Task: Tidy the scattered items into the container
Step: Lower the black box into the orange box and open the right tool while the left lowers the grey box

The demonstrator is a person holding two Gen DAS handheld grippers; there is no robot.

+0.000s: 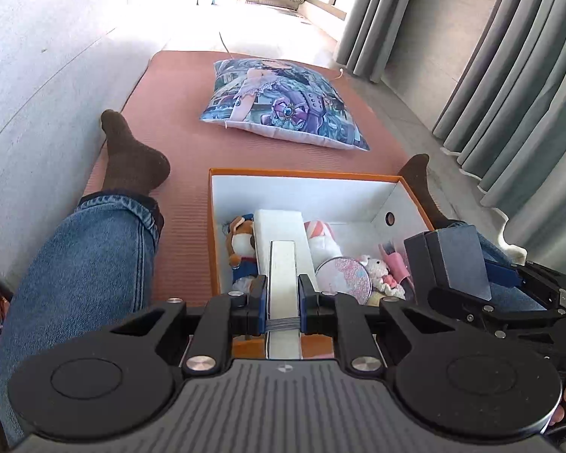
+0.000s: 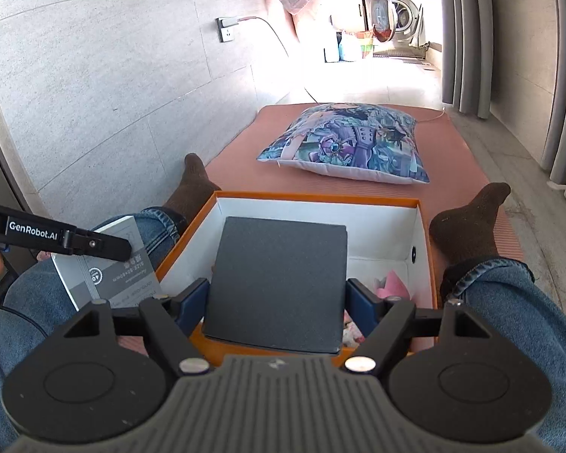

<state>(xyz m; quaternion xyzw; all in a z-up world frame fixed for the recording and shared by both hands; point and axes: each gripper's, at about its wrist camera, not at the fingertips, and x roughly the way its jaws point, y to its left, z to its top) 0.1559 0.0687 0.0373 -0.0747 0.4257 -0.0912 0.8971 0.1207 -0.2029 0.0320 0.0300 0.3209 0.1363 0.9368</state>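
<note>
- Grippers first: right gripper (image 2: pixel 276 294) standing wide, clamping a flat dark grey box (image 2: pixel 279 283) by its two side edges, holding it tilted over the near part of the container.
- Left gripper (image 1: pixel 283 294) squeezing narrow on a thin white booklet (image 1: pixel 283 283) held edge-on; same booklet showing grey-and-white printed cover in the right wrist view, above the left knee.
- Orange container (image 1: pixel 305 174) with white inside walls sitting on a pink ribbed mat (image 1: pixel 185 158), between two legs in blue jeans and brown socks (image 1: pixel 132 162).
- Lying inside already: white block (image 1: pixel 279 226), plush dog (image 1: pixel 239 241), round pink glitter case (image 1: pixel 343 275), small white bunny toy (image 1: pixel 377 268), pink item at the right wall.
- Printed cushion (image 1: pixel 283 102) resting farther along the mat, well apart from the container.
- Grey curtains (image 1: pixel 509 87) hanging at the right; tiled wall at the left.
</note>
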